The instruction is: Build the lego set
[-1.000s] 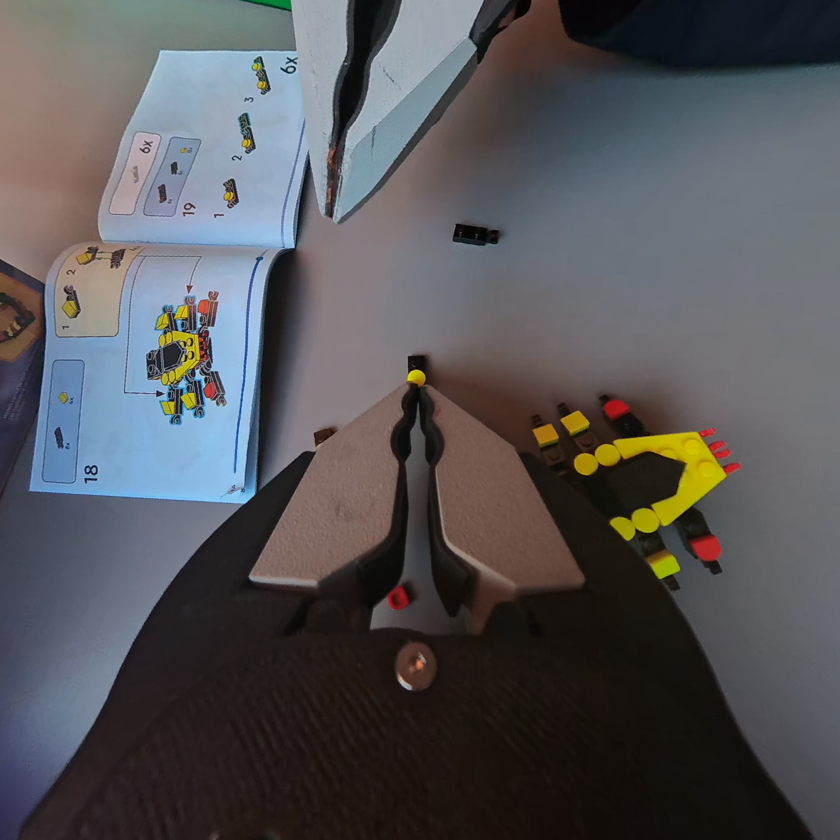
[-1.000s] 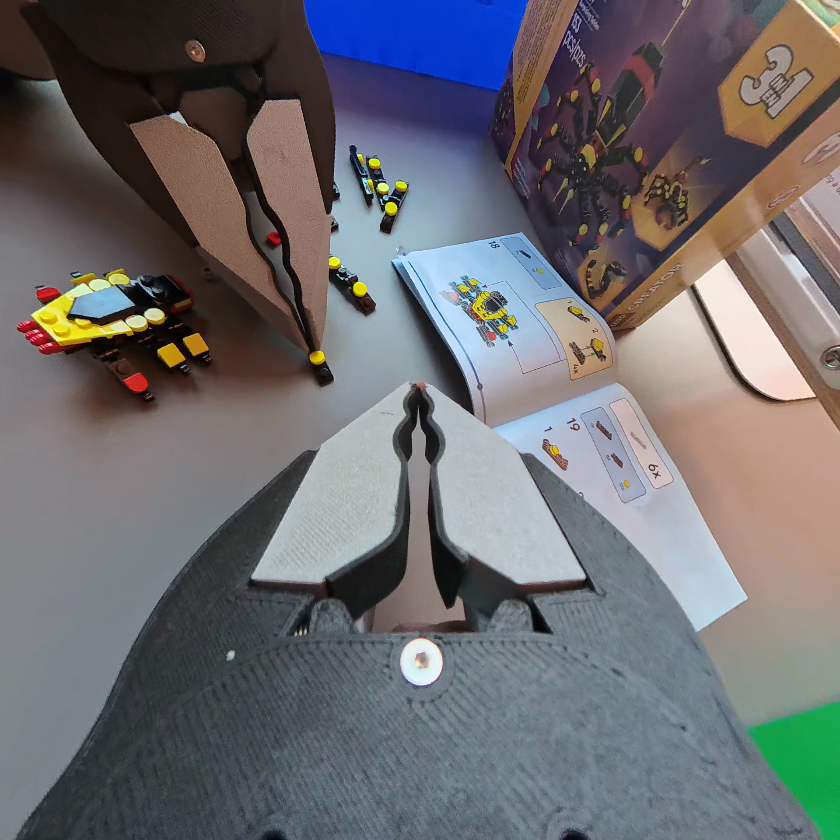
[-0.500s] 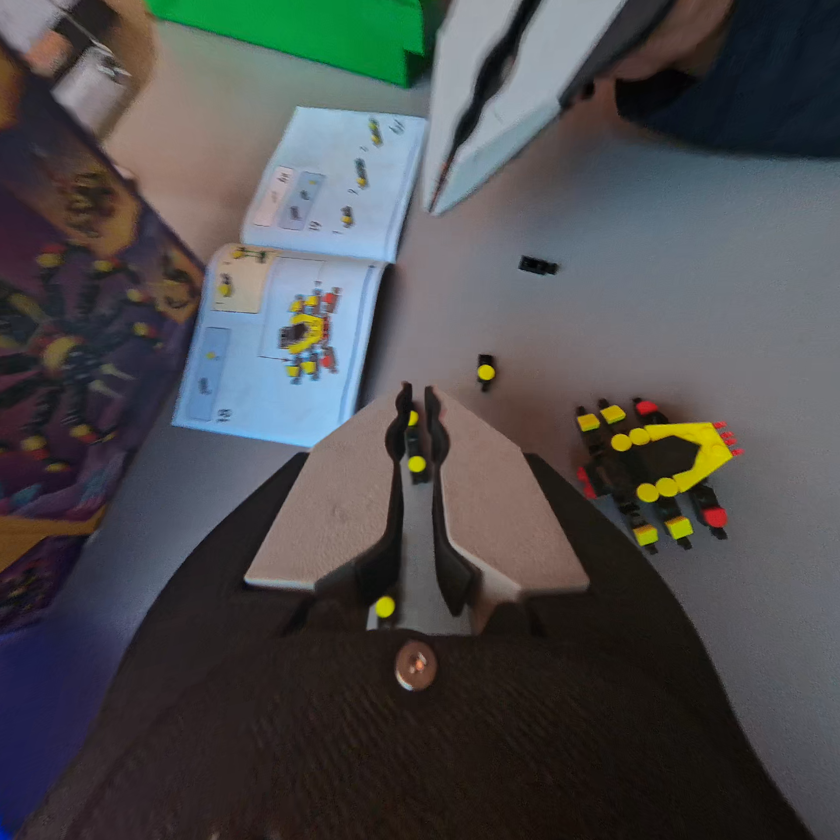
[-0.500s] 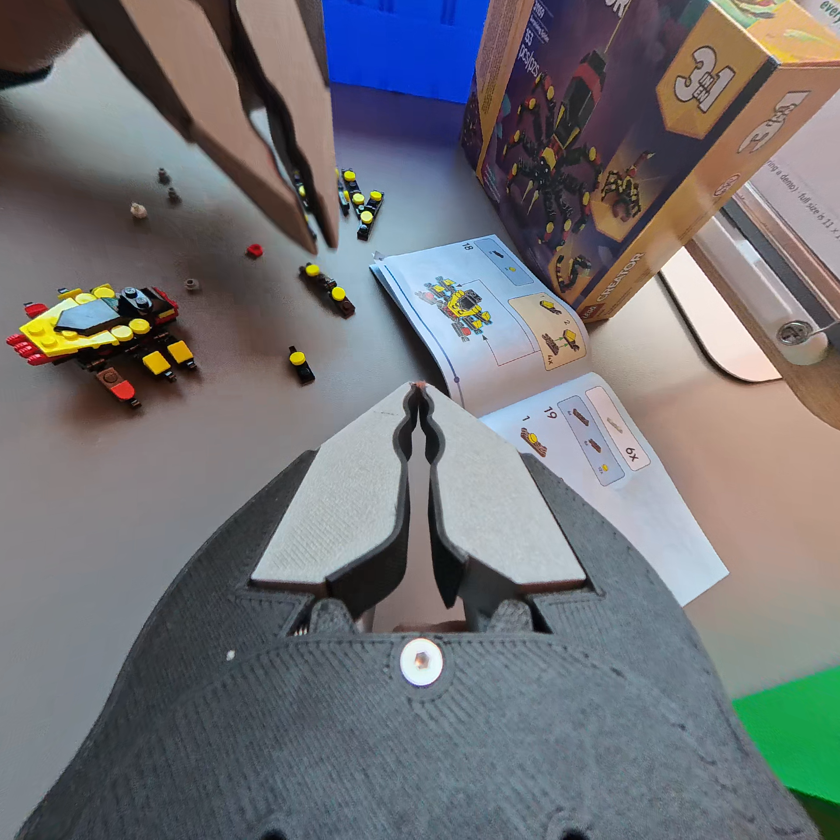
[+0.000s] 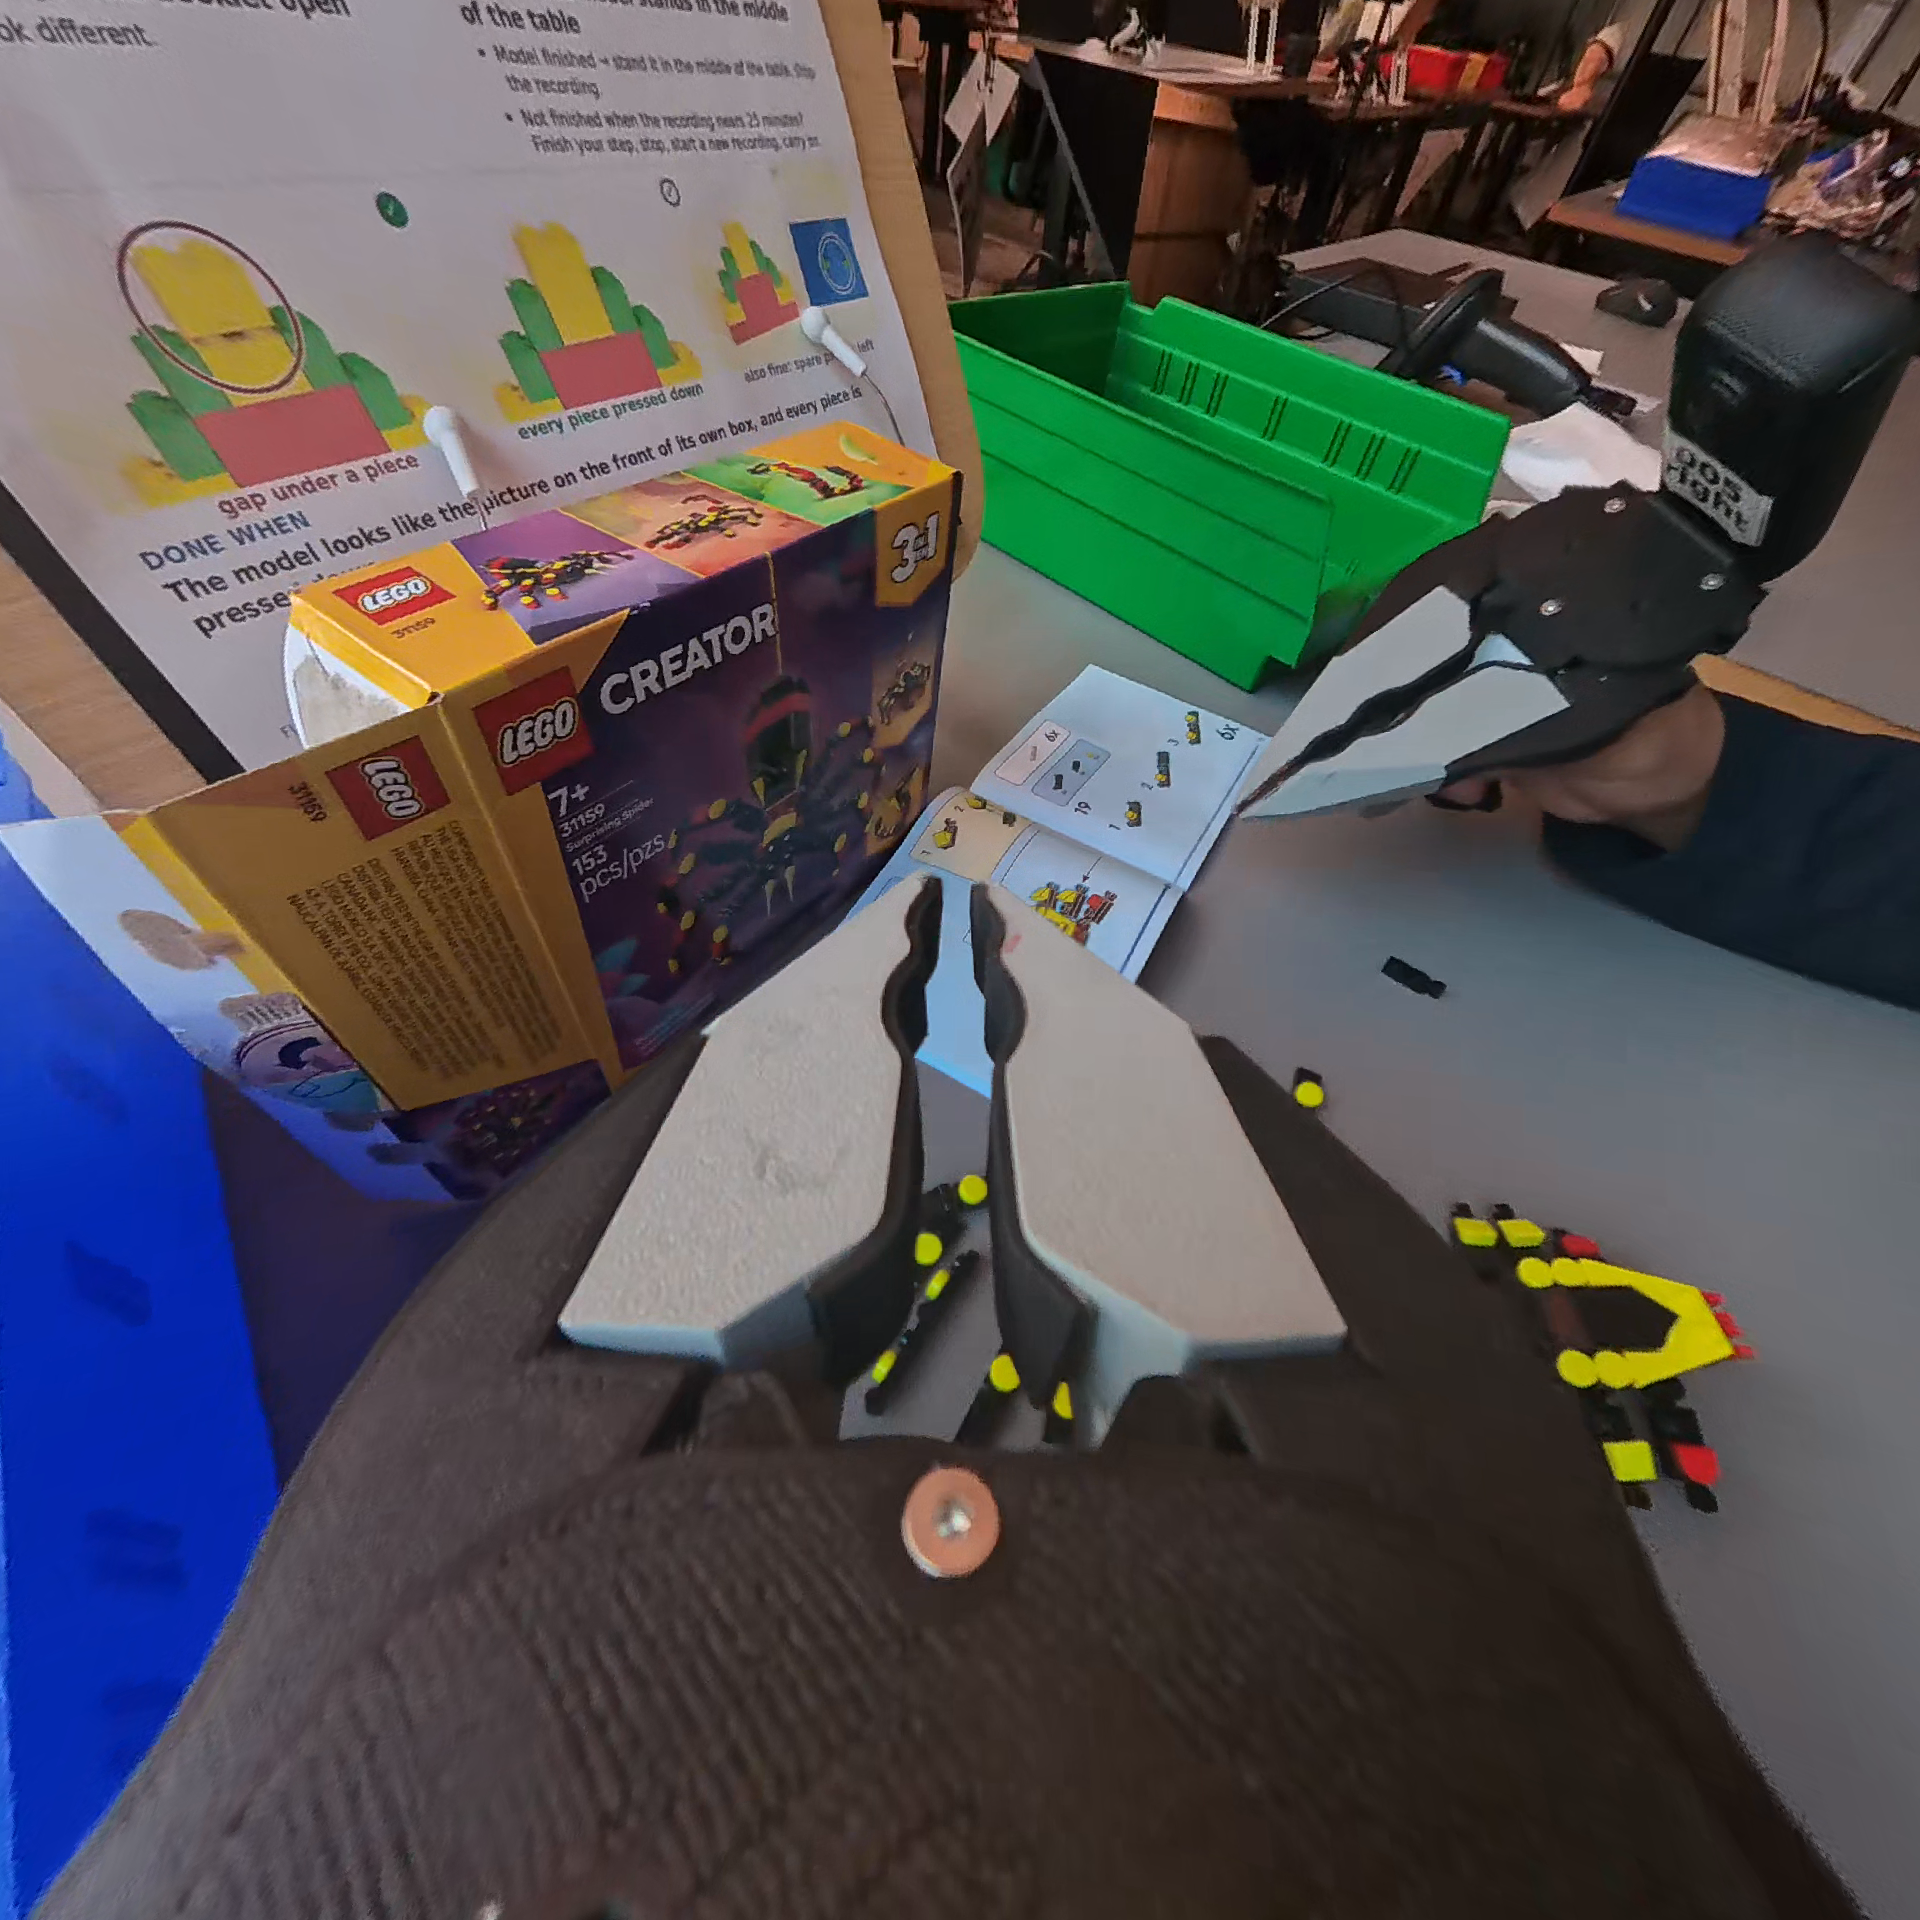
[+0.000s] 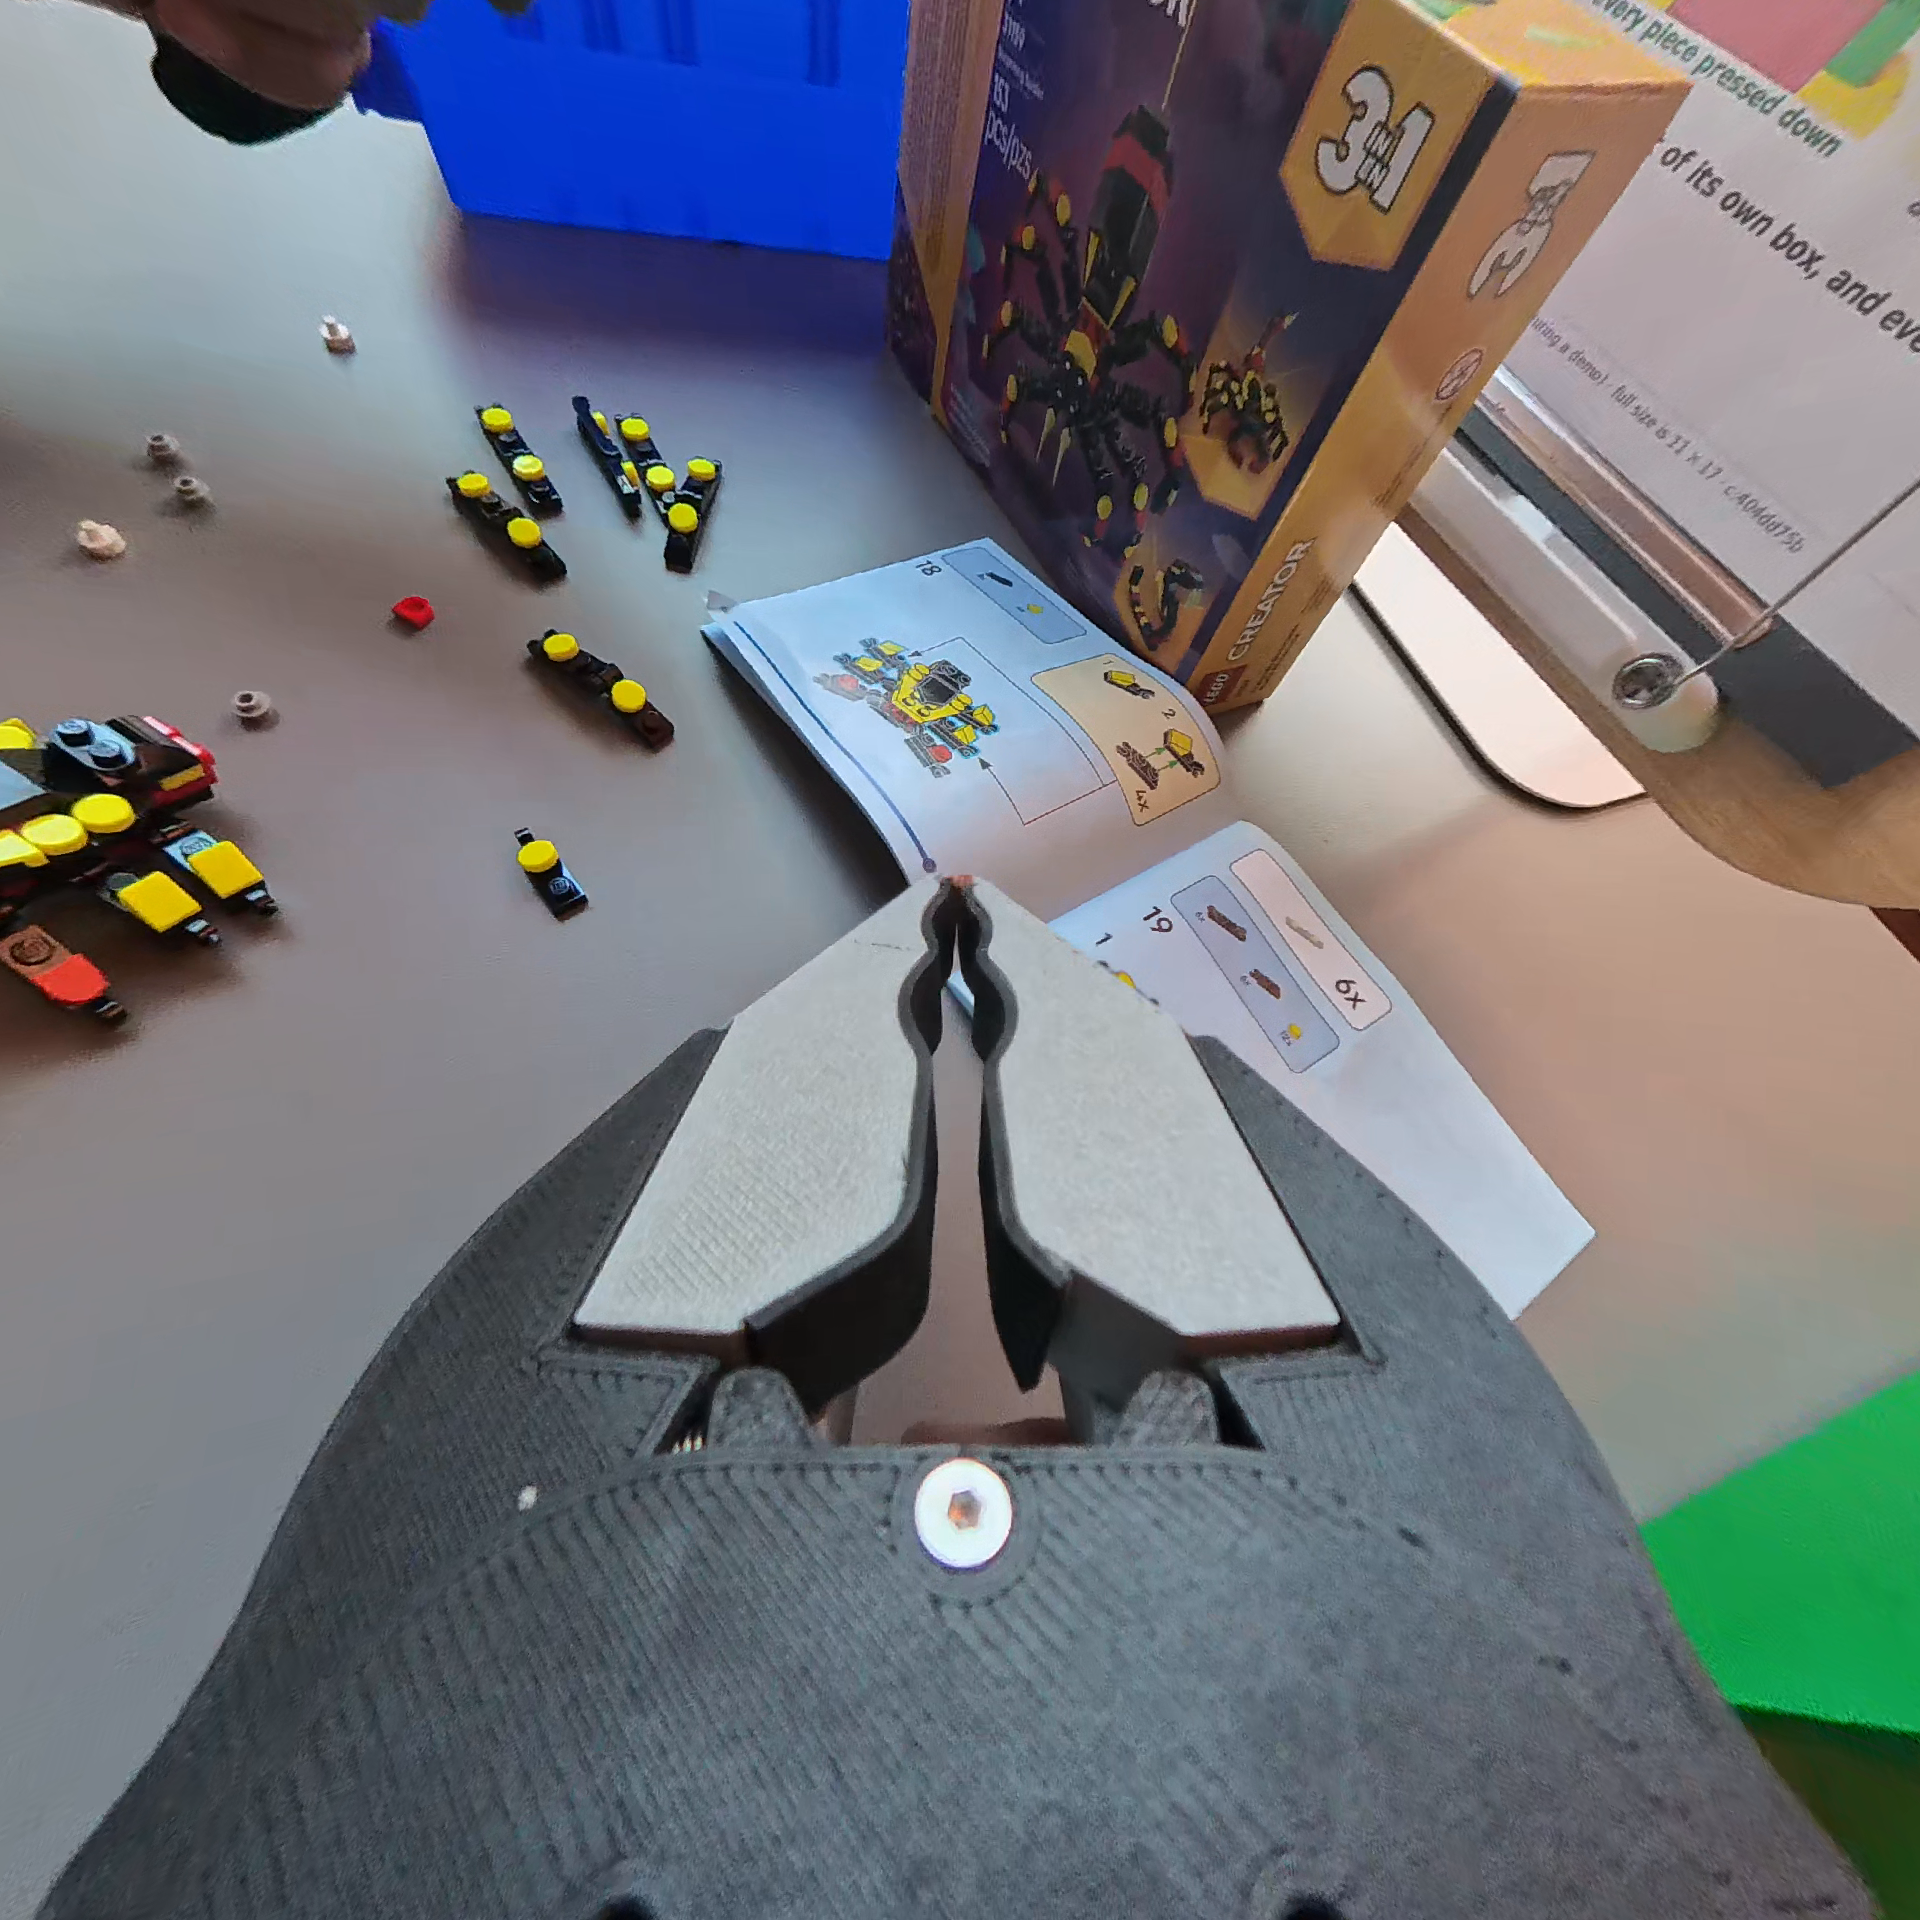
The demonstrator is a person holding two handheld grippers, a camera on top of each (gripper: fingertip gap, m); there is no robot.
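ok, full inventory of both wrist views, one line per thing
model body: 1, yellow, black and red, table's left edge in right view
leg pieces: about 7, black with yellow studs, loose between model and booklet
red stud: 1, beside the legs
tan studs: about 5, scattered left
black piece: 1, alone near the sleeve
booklet: 1, open, pale blue
set box: 1, purple and yellow, upright
blue bin: 1, far side
green bin: 1
poster: 1, behind box
left gripper: jaws slightly apart, empty
right gripper: jaws shut, empty
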